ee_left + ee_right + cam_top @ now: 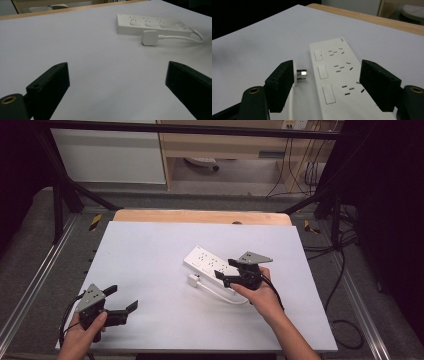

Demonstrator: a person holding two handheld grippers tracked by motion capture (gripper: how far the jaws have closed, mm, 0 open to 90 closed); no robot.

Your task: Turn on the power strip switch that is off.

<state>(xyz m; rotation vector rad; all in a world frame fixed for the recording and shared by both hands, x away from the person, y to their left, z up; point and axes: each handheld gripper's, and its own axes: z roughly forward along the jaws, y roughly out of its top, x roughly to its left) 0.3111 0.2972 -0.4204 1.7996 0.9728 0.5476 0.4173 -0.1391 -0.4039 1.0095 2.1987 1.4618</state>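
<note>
A white power strip (207, 261) (150, 25) (334, 75) lies right of the middle of the white table (150, 270), sockets facing up. Its white plug (193, 280) (149, 37) (300, 74) rests on the table beside the strip's near-left side, prongs bare, with the white cable (220, 292) (185, 37) looping back to the strip's near end. My right gripper (223, 278) (327, 75) hovers low over that near end, jaws apart, one beside the plug and one over the strip's far edge; neither pad presses on anything. My left gripper (124, 297) (117, 75) stands wide open near the front left corner with bare table between its jaws.
A wooden strip (200, 216) borders the table's far edge. Black frame posts (59, 205) and metal rails (30, 285) flank the table. Cables (345, 270) trail on the floor at the right. A wooden cabinet (225, 145) stands beyond the table.
</note>
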